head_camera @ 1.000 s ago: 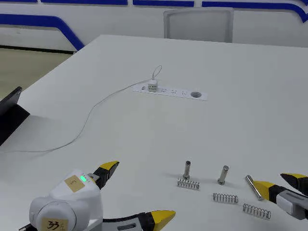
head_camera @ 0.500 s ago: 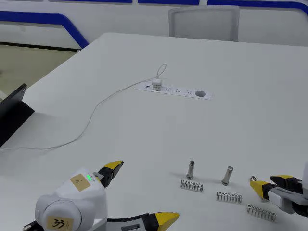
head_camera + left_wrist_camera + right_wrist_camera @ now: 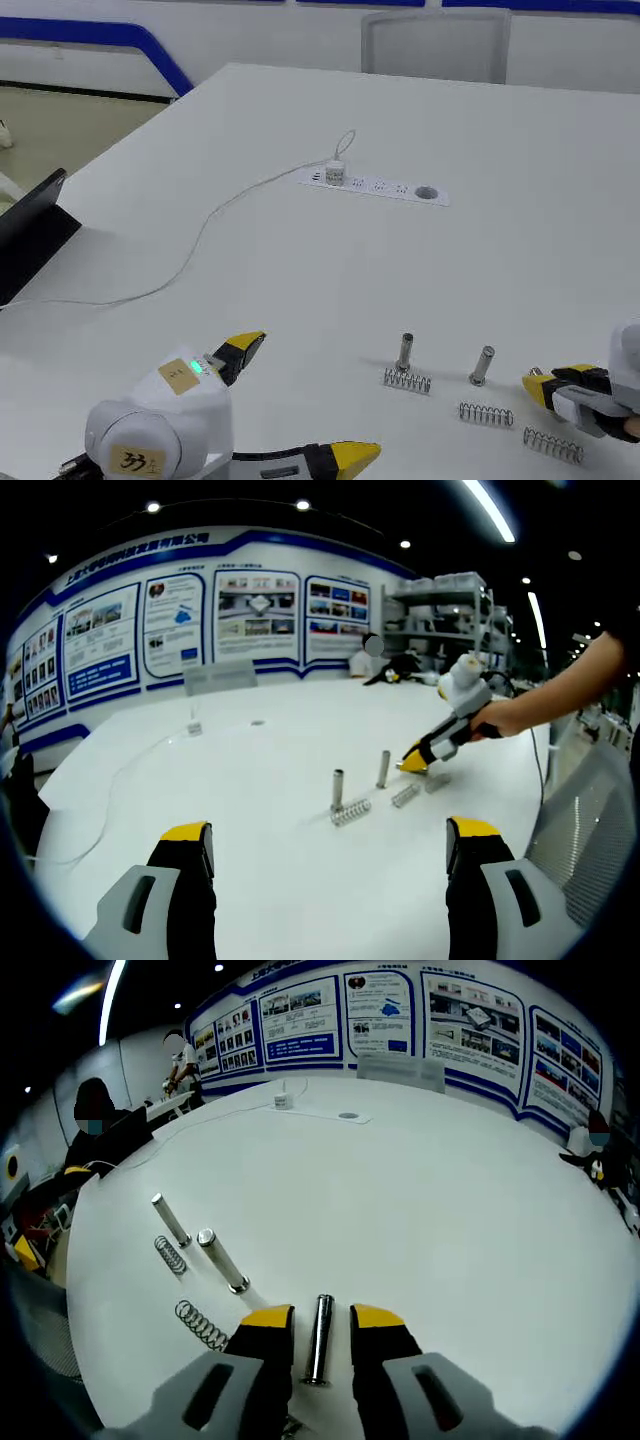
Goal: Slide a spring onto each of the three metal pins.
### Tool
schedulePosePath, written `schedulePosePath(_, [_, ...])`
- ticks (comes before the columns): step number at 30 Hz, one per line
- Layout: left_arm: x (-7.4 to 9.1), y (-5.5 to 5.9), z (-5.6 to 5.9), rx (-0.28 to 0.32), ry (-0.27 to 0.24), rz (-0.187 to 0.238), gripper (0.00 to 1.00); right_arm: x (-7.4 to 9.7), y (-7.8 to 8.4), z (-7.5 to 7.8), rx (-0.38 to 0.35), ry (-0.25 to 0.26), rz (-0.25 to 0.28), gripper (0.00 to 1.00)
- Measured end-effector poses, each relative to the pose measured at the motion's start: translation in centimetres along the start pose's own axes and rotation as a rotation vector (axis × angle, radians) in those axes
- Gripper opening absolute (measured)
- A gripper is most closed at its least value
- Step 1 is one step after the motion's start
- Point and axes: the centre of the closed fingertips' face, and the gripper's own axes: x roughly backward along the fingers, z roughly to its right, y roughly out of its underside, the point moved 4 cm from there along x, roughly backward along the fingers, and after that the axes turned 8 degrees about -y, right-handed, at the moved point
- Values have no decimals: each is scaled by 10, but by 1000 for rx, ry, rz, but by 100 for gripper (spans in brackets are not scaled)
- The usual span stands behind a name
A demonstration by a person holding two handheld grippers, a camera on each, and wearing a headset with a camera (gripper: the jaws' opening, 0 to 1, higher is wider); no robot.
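Currently on step 1: getting hold of the lying pin (image 3: 320, 1352). R gripper (image 3: 321, 1318) is low over the table (image 3: 450, 1180), jaws straddling that pin along its length. A thin sliver of table shows each side, so it looks not yet pinched. L gripper (image 3: 330, 832) has jaws wide apart, empty, well apart from the parts.

Left pin (image 3: 405, 350) and middle pin (image 3: 483, 363) stand upright. Spring 1 (image 3: 407, 380) lies at the foot of left pin, spring 2 (image 3: 485, 412) just in front of middle pin, spring 3 (image 3: 553, 445) near R gripper. No spring on any pin, so task barely begun.

Next, prob.: clamp R jaws on lying pin, lift, present it so L can fetch a spring & thread it. Pin is round and may roll, so close slow and centred.
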Motion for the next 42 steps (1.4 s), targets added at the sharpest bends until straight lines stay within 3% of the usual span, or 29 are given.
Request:
schedulePosePath(16, [0, 1, -1, 8, -1, -6, 98, -7, 1, 8, 24, 14, -34, 17])
schedulePosePath(20, [0, 1, 0, 10, 1, -7, 98, -8, -1, 6, 2, 22, -54, 10])
schedulePosePath(42, [0, 2, -1, 0, 2, -7, 98, -10, -1, 6, -6, 37, -92, 7])
